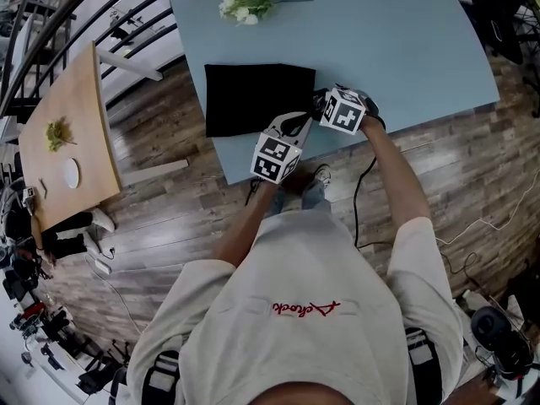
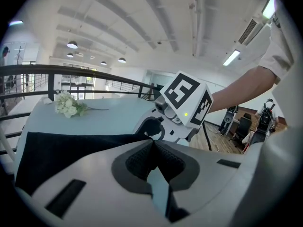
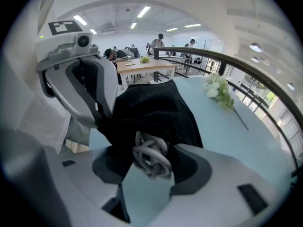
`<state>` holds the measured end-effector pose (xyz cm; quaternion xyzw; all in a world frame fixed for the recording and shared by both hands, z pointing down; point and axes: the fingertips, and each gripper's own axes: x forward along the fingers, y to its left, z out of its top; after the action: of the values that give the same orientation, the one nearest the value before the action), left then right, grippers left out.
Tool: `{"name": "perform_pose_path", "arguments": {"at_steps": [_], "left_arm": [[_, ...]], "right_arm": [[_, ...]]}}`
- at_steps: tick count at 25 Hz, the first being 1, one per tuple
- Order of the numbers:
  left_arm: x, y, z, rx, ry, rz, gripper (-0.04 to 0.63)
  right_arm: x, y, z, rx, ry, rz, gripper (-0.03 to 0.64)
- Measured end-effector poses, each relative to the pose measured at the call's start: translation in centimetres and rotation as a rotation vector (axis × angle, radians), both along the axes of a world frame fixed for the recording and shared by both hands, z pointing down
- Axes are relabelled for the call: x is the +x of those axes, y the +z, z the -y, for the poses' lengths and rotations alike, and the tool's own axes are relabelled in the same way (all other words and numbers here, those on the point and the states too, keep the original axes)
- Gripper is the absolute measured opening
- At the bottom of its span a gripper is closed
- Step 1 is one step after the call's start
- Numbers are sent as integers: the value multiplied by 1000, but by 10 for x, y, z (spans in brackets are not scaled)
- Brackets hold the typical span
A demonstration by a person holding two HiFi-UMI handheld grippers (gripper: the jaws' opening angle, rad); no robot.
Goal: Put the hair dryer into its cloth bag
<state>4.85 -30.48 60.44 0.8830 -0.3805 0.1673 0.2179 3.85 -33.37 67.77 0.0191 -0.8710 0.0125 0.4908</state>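
The black cloth bag [image 1: 257, 99] lies flat on the pale blue table [image 1: 405, 40], near its front edge. No hair dryer shows in any view. Both grippers meet at the bag's near right corner. My left gripper [image 2: 152, 144] is shut on the bag's black edge, and it also shows in the right gripper view as the left gripper [image 3: 103, 119] pinching the cloth. My right gripper [image 3: 150, 161] stands with wide jaws closed on a grey knotted drawstring [image 3: 151, 154], and bunched black bag cloth [image 3: 151, 108] rises just behind it. The right gripper's marker cube [image 2: 187, 100] sits close ahead of the left one.
A sprig of white flowers [image 1: 243, 5] lies at the table's far side. A wooden table [image 1: 63, 133] stands to the left, over a wood floor. A black railing [image 3: 246, 70] runs along the table's far side. A black cable [image 1: 359, 201] hangs by the right arm.
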Motion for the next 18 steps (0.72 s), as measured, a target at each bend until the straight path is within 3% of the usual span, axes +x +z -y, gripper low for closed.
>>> {"name": "perform_pose_path", "arguments": {"at_steps": [13,18], "left_arm": [[-19,-4,6,0,-39,-35,15],[-24,5,2,-16,-29,-23,15]], "right_arm": [[-60,11,-1,-43,-57,111,252],[-64,23,-3,-60,-47,101,253]]}}
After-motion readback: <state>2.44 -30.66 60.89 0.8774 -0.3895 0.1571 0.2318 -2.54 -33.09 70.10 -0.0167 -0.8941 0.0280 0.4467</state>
